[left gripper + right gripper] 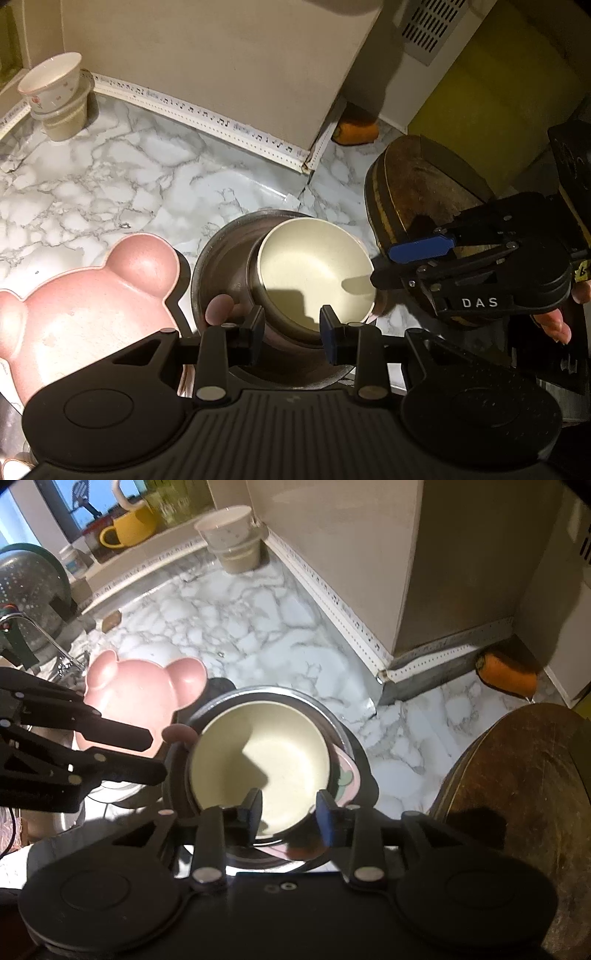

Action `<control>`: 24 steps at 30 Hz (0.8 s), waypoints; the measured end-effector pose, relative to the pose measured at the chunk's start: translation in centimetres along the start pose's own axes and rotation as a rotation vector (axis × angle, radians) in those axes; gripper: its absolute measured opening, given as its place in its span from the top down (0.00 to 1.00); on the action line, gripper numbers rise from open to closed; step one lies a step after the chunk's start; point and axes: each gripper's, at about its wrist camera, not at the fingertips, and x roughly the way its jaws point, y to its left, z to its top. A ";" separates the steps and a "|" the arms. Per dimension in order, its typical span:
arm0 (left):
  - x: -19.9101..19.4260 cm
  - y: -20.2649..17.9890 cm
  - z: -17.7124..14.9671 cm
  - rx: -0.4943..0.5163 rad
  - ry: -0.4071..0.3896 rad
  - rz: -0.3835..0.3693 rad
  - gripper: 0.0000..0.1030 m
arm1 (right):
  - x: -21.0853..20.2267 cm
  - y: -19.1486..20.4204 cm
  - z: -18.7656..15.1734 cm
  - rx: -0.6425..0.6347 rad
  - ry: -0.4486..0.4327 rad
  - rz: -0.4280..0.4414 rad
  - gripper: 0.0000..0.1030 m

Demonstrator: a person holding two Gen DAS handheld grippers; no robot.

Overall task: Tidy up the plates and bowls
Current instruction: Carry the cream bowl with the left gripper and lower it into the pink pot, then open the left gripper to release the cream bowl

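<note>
A cream bowl (314,269) (258,753) sits nested in a steel bowl (221,266) (288,696) on the marble counter. A pink bear-shaped plate (85,306) (144,690) lies to its left. My left gripper (291,332) is open, its fingers straddling the cream bowl's near rim. My right gripper (286,812) is open over the bowl's near edge; in the left wrist view it (384,264) reaches the bowl's right rim. Stacked cups (55,96) (232,539) stand at the back.
A dark wooden chopping block (417,199) (517,794) stands at the right. A carrot (356,133) (508,674) lies in the wall corner. A sink tap (44,638), a colander (26,590) and a yellow mug (129,526) are at the far left.
</note>
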 end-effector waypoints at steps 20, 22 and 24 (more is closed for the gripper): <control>-2.2 2.7 -5.8 -0.065 -0.172 0.015 0.25 | -1.1 2.3 -4.3 0.094 -0.123 -0.013 0.25; -2.0 2.9 -6.2 -0.075 -0.180 0.022 0.25 | -1.1 2.5 -4.8 0.096 -0.134 -0.014 0.20; -1.8 2.9 -6.8 -0.077 -0.188 0.044 0.25 | -1.1 2.8 -5.3 0.100 -0.148 -0.017 0.17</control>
